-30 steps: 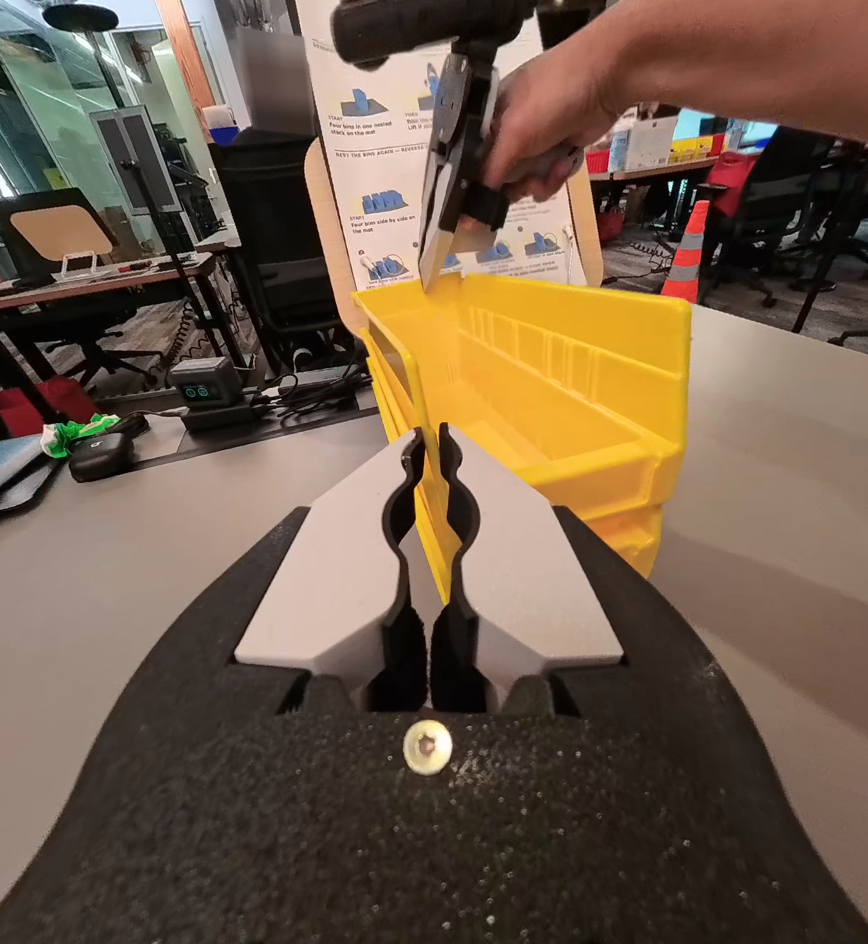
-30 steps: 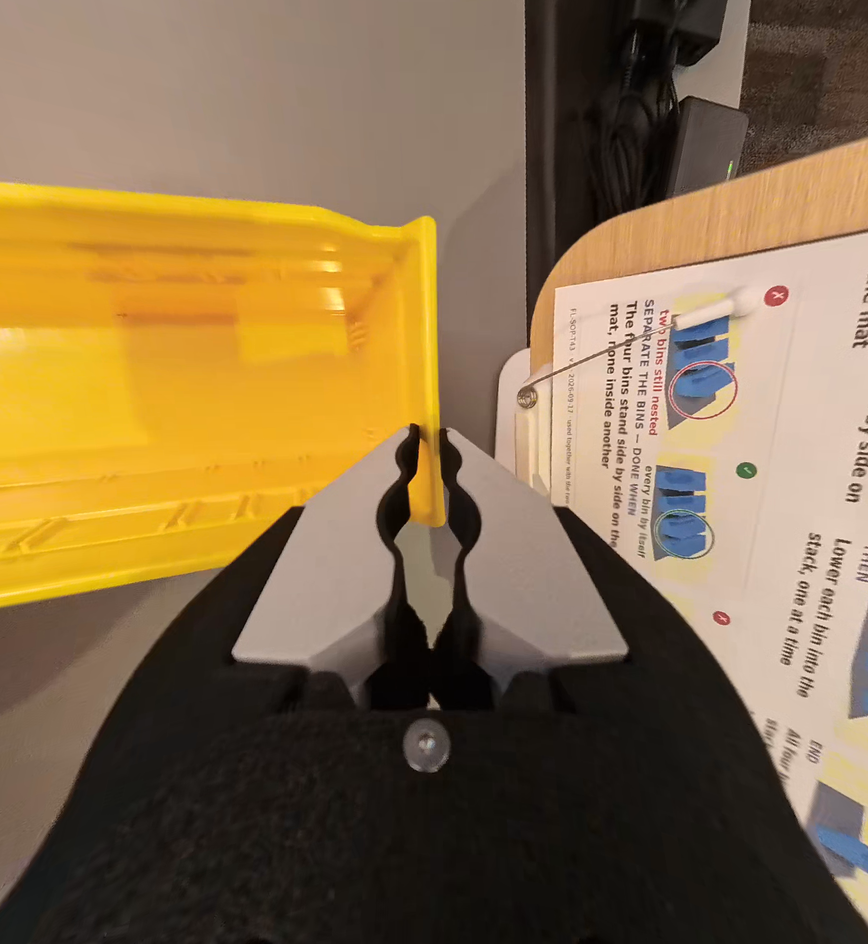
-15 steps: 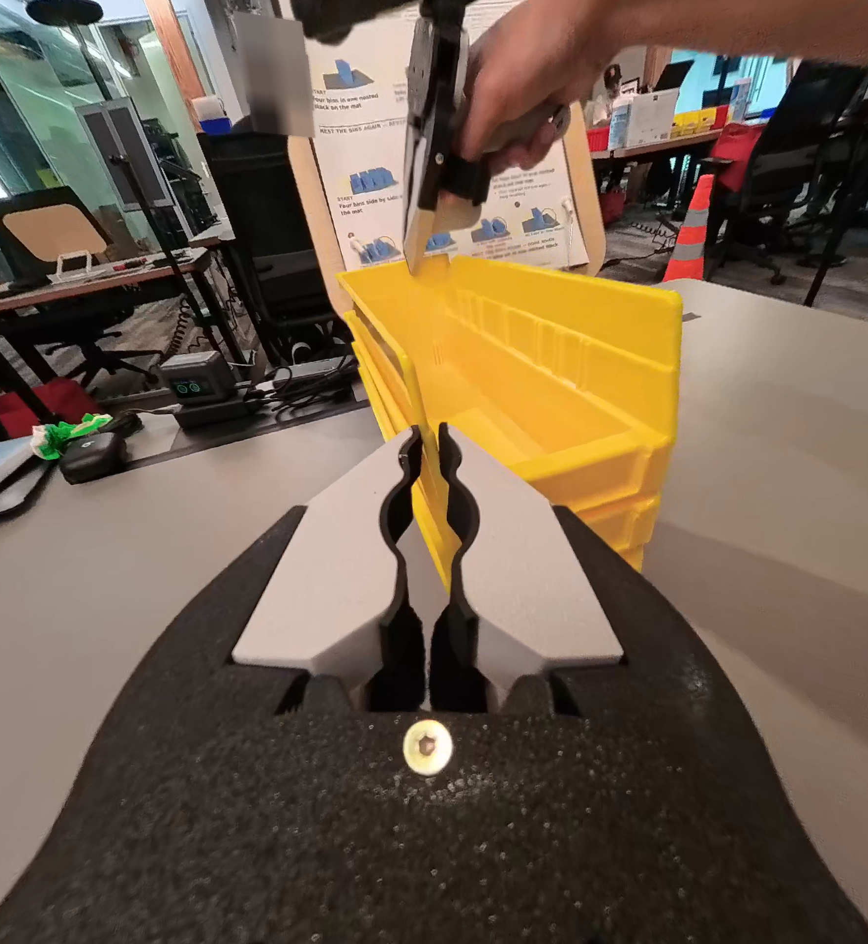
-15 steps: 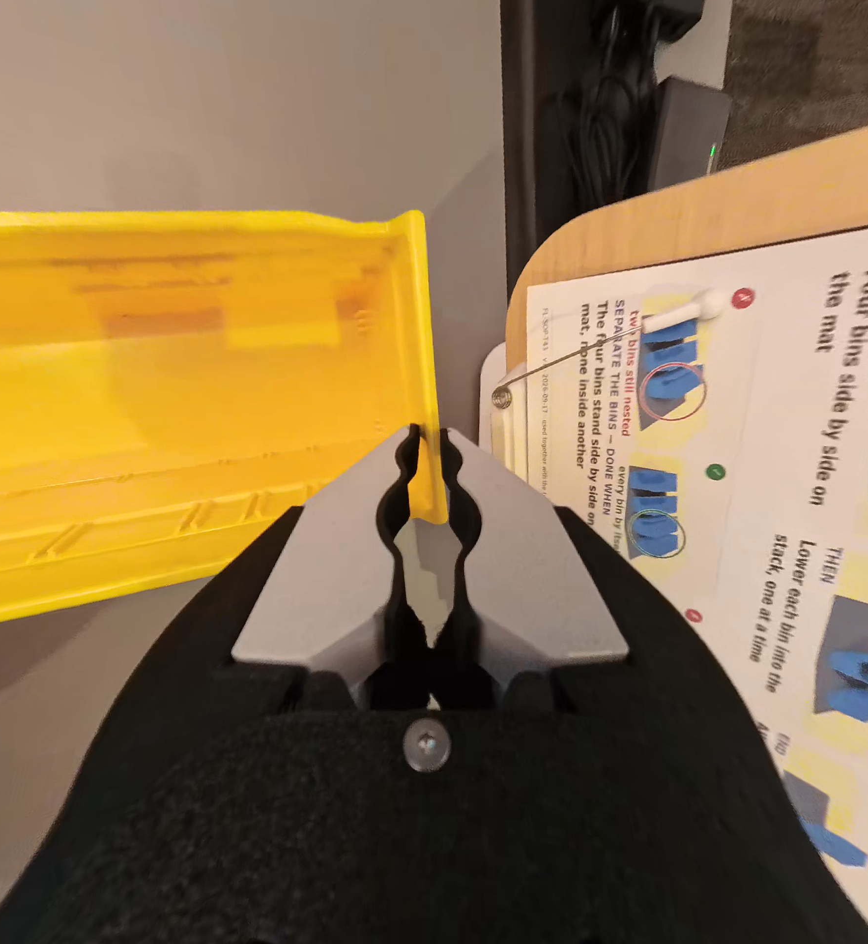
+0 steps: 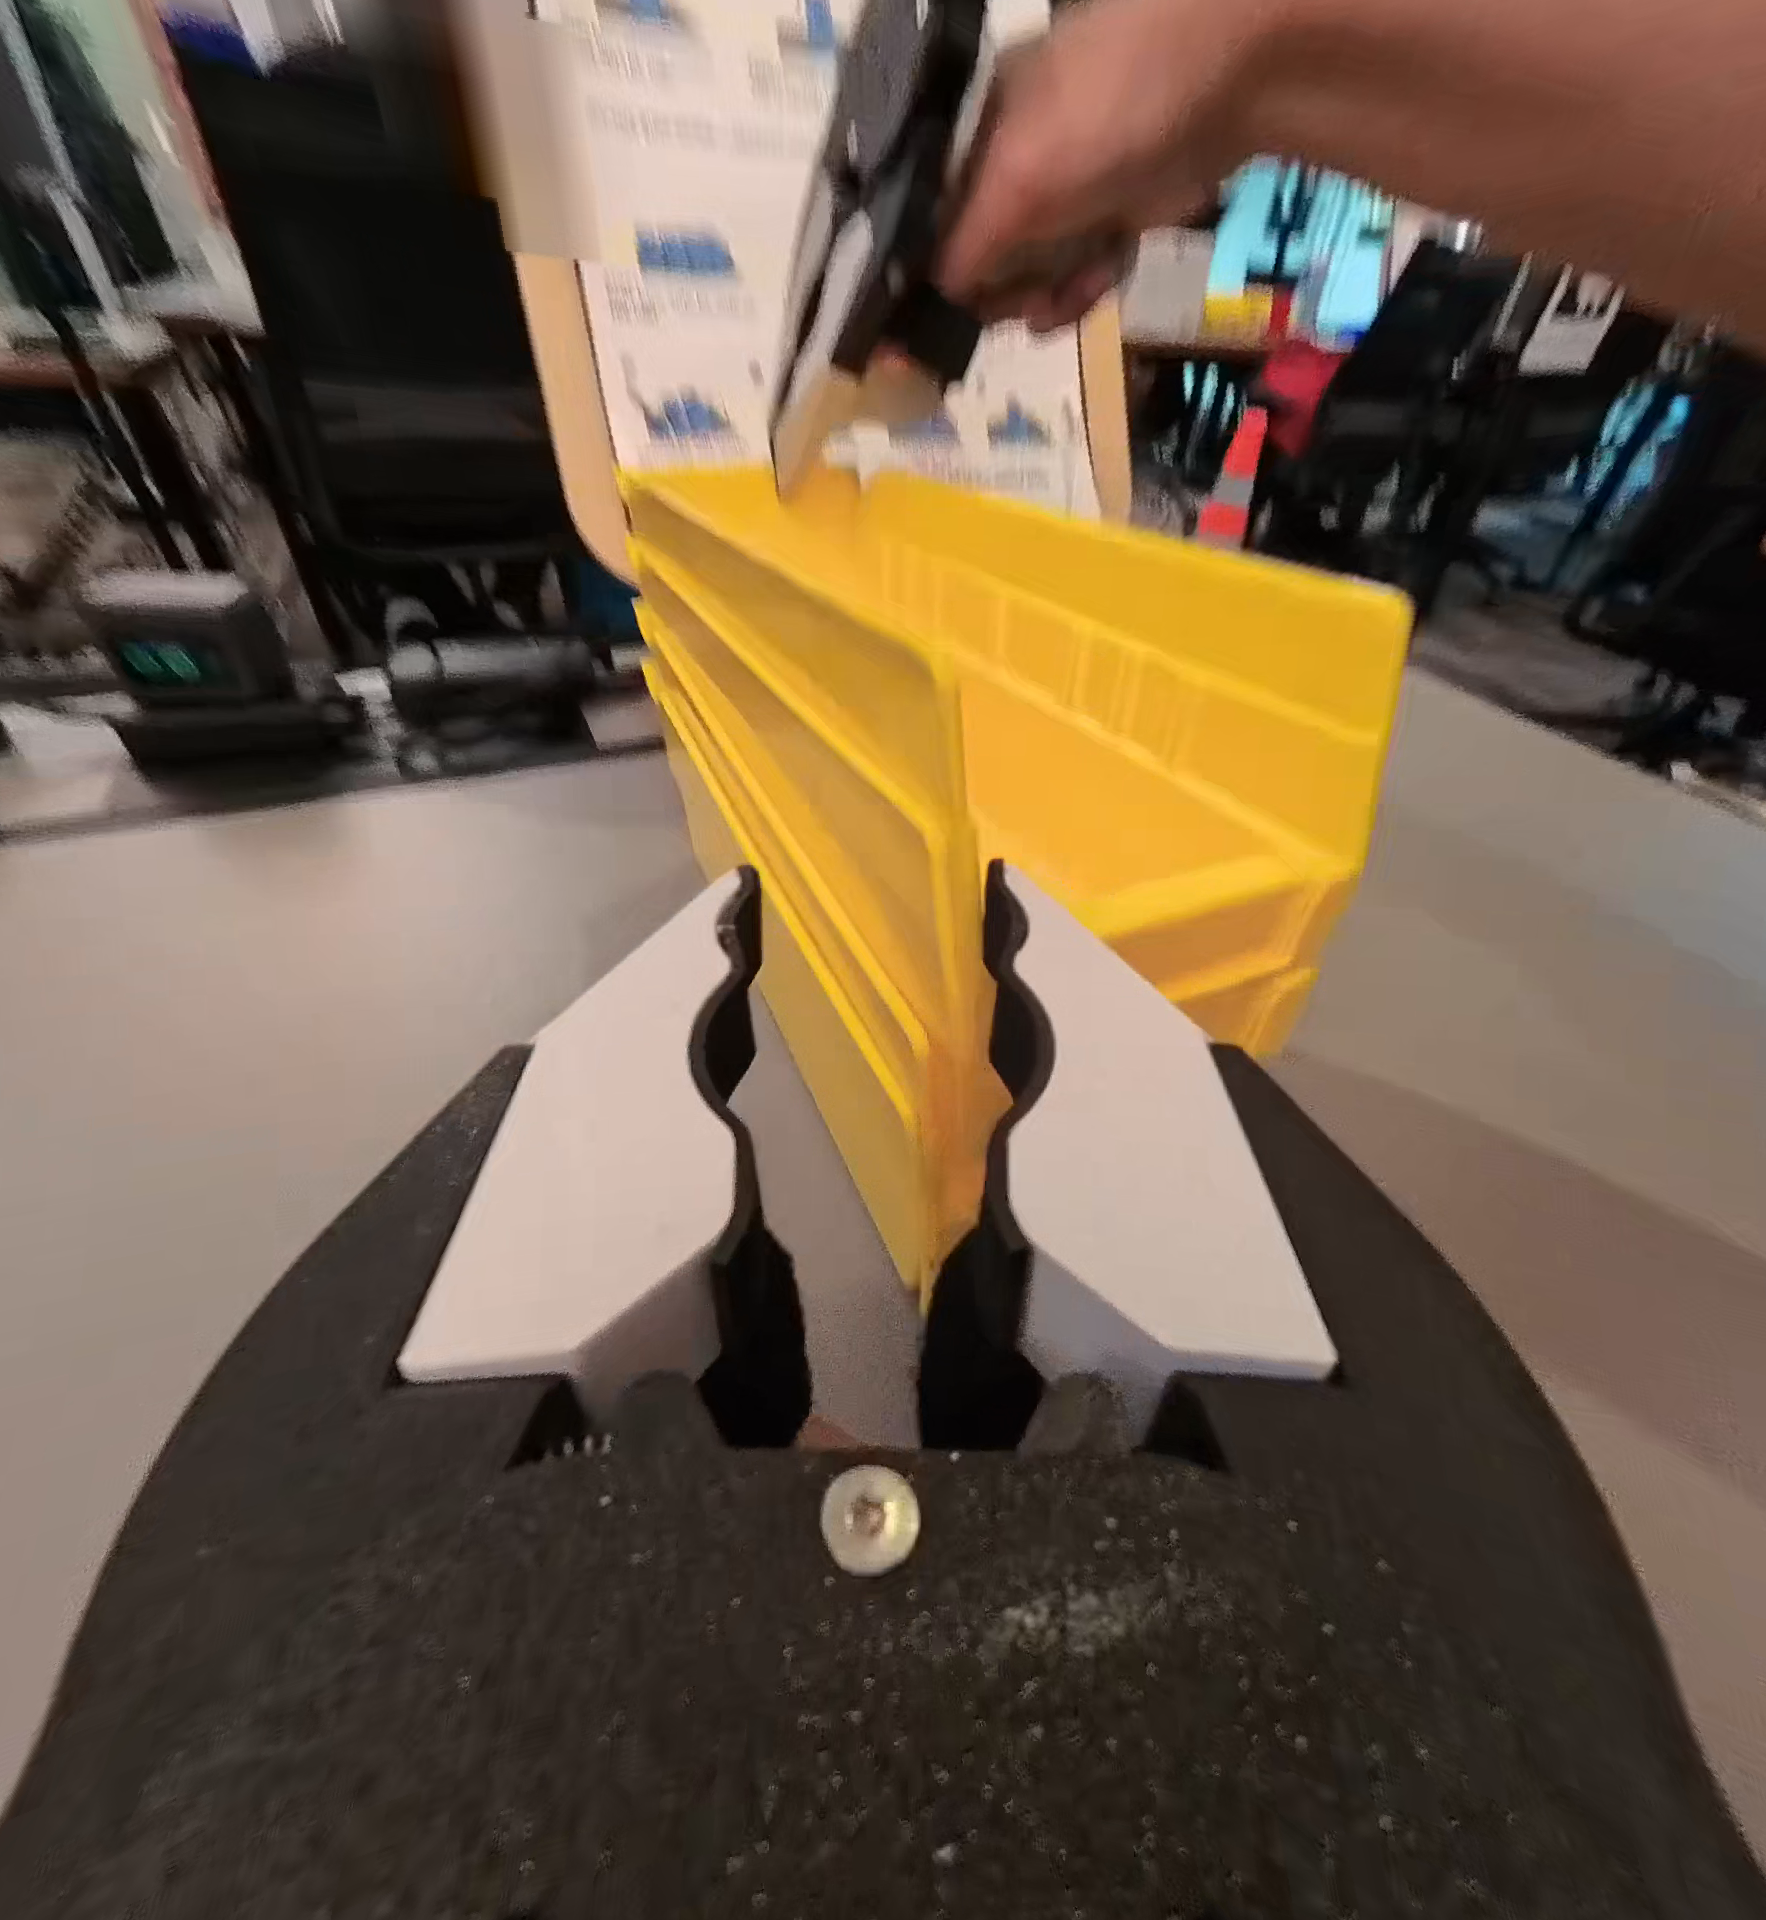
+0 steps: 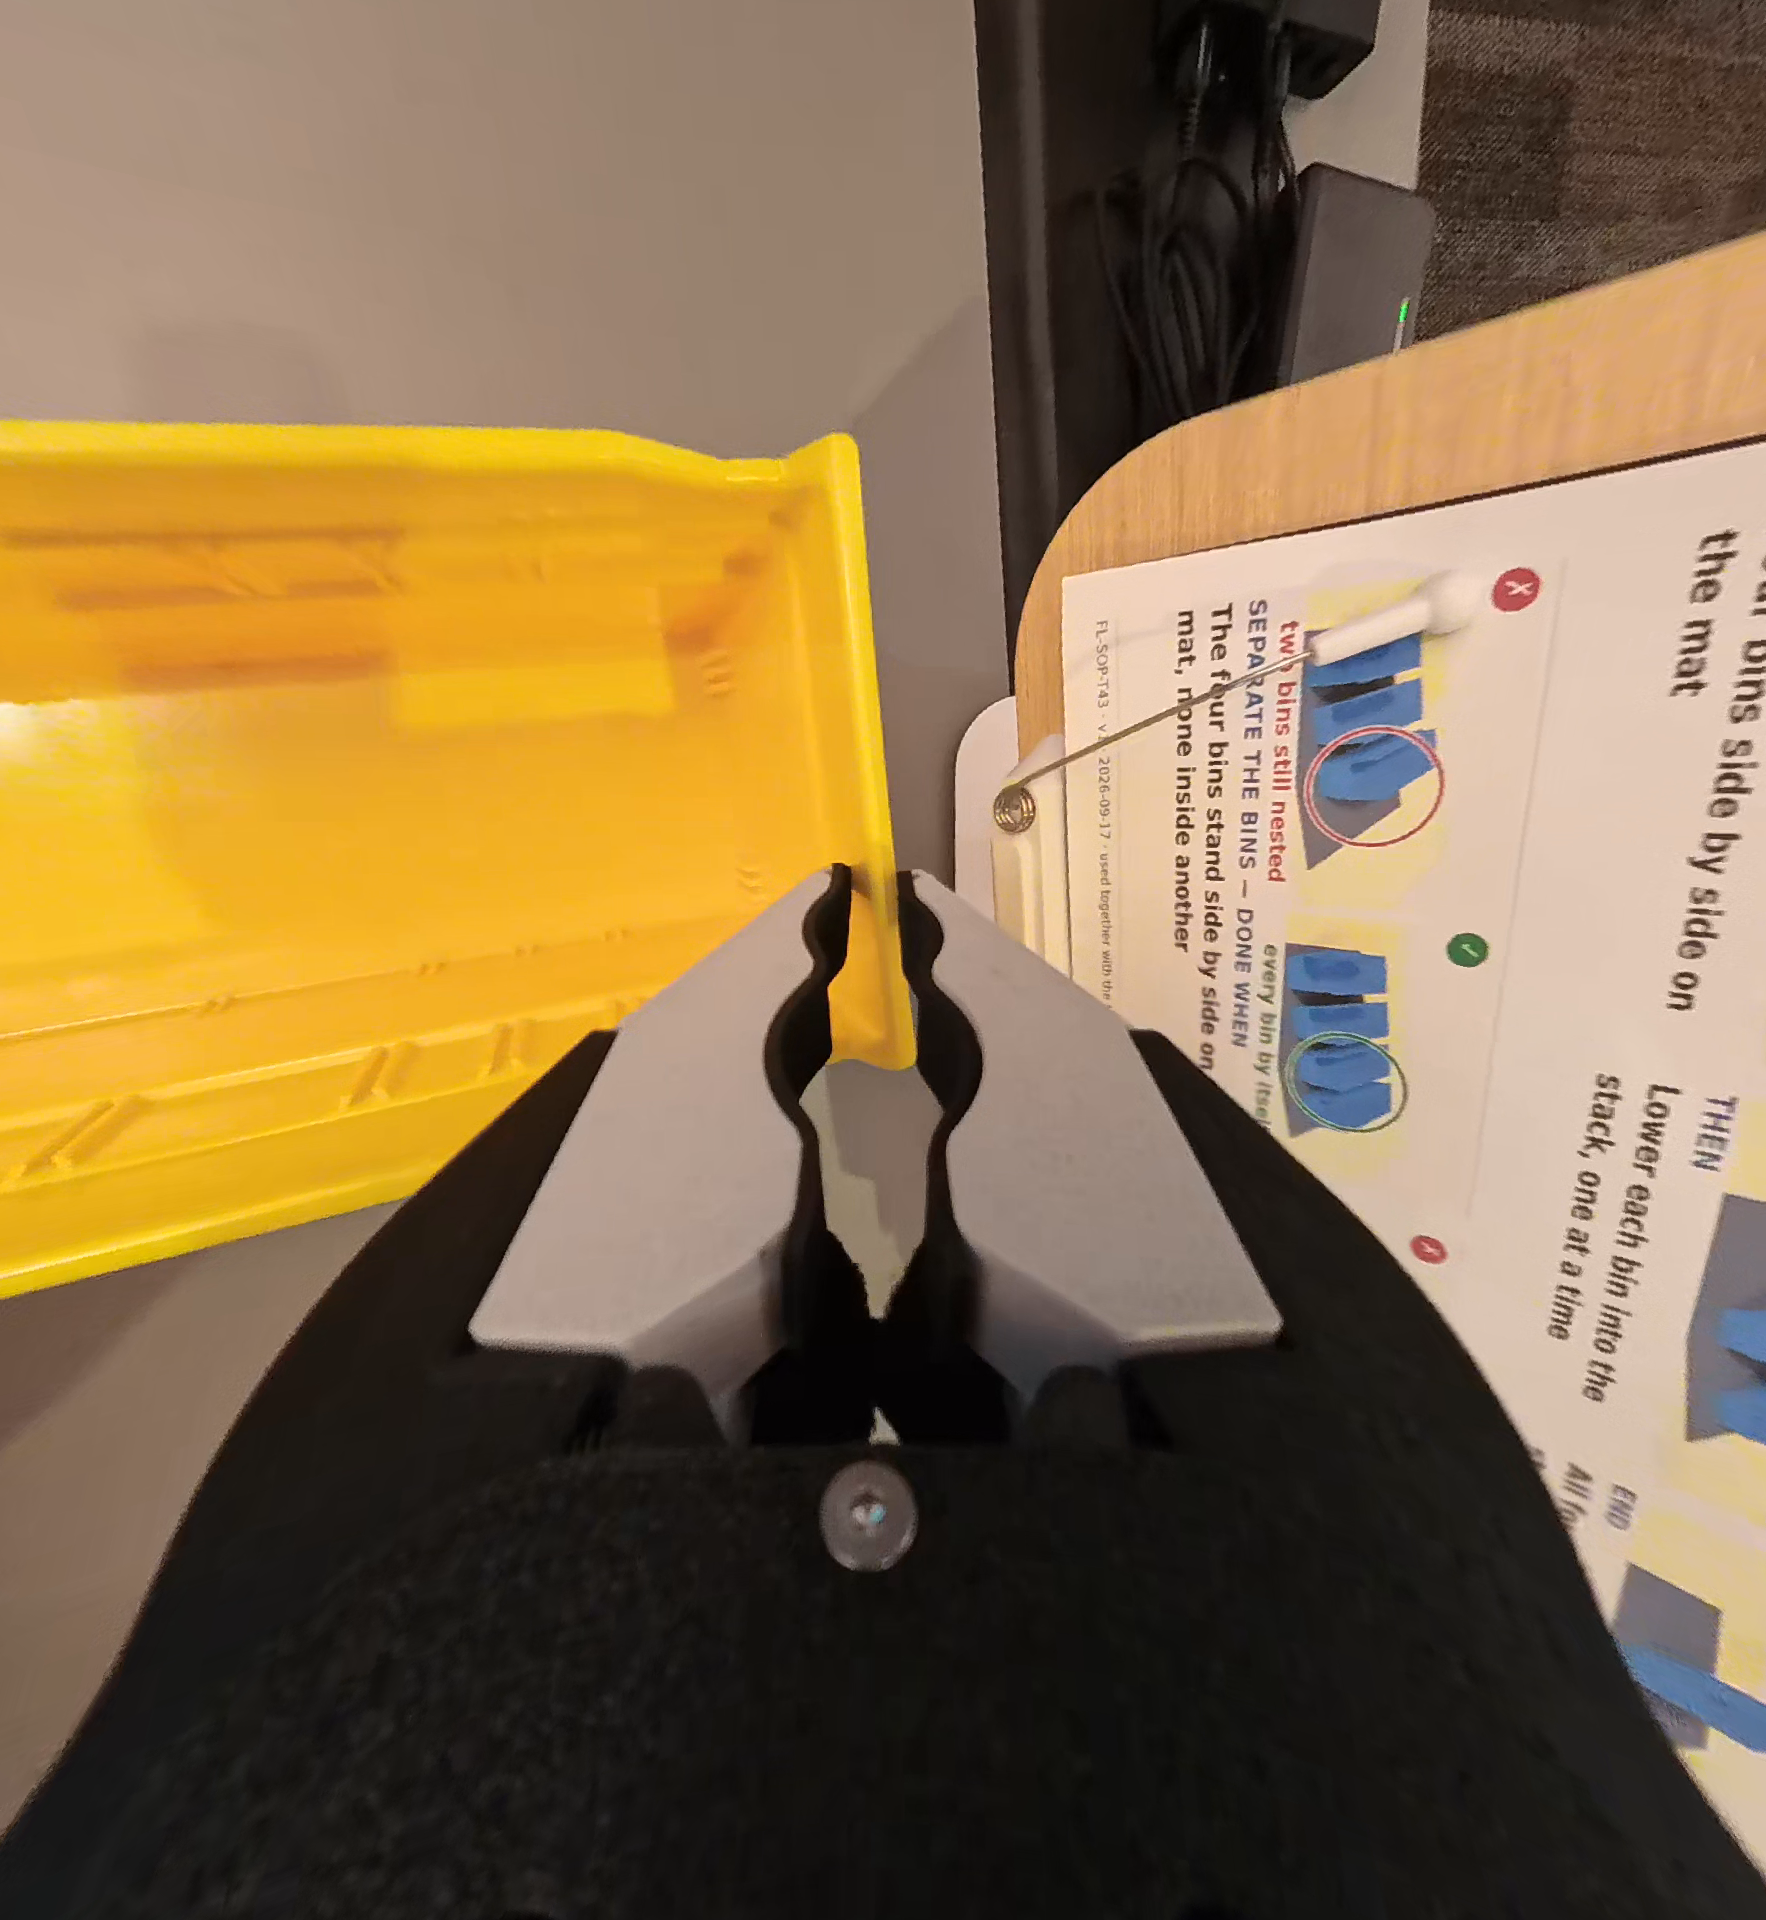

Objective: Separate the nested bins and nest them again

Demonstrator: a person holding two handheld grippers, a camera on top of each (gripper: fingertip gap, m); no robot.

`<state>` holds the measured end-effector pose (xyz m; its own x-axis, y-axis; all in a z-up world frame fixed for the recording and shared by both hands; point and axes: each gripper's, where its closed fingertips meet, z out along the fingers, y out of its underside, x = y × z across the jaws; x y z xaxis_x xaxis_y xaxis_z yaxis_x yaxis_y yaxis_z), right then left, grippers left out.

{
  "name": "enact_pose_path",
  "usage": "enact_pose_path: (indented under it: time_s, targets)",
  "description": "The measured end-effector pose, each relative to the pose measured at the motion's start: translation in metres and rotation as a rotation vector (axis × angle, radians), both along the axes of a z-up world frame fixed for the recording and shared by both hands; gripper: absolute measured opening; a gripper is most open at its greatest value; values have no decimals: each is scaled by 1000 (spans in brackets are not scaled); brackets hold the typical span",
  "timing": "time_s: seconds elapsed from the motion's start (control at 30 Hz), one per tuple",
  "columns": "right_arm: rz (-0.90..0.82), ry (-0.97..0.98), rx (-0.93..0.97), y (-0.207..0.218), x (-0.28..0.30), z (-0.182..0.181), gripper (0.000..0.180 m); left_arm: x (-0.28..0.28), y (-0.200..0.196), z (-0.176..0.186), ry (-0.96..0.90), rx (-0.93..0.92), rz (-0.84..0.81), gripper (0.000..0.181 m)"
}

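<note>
- While the stack of yellow bins (image 5: 1149,727) stood on the grey table (image 5: 235,987) at the centre of the left wrist view, the left gripper (image 5: 863,1039) had its fingers spread apart, straddling the near corner of the stack's side walls without clamping them.
- At the top centre of that view, the right gripper (image 5: 806,447), held by a hand (image 5: 1055,187), reached down onto the far end wall of the top bin (image 5: 1170,613).
- From the right wrist view, the right gripper (image 6: 874,894) was closed tight on that yellow end wall (image 6: 848,665), which ran up from the fingertips at the frame's centre.
- Several rims showed stepped one above another along the left side of the stack, so the bins looked only partly nested or partly lifted; I could not tell which from the blur.
- To do this step well, the right gripper would likely need to move straight along the stack's axis, since tilting could wedge the tapered walls.
- With the left fingers apart, the lower bins were unrestrained; closing on their walls, or pressing down, would probably keep them from riding up.
- An instruction sheet on a wooden board (image 6: 1481,831) stood close behind the stack at the right of the frame, so a swing that way risked knocking it.
</note>
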<state>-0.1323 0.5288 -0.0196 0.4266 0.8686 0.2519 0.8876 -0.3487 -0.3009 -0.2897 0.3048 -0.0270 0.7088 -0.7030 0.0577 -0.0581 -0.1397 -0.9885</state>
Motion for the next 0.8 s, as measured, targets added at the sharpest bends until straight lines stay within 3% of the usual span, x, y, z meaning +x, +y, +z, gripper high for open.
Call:
enact_pose_path:
  time_s: [0.17, 0.27, 0.47, 0.63, 0.8]
  targets:
    - [-82, 81, 29, 0, 3, 4, 11, 1, -4, -11, -37, -57, -24, 41]
    - [-118, 199, 118, -10, 11, 26, 28, -6, -8, -10, -58, -84, -45, 44]
    - [-237, 565, 378, -95, 42, 78, 39, -57, -20, -26, 1, -74, -19, 35]
    - [-410, 663, 619, -198, 118, 44, 35, -126, -15, -54, 93, -20, 101, 32]
    - [-643, 742, 624, -295, 196, -8, 34, -155, -6, -50, -1, -66, 176, 31]
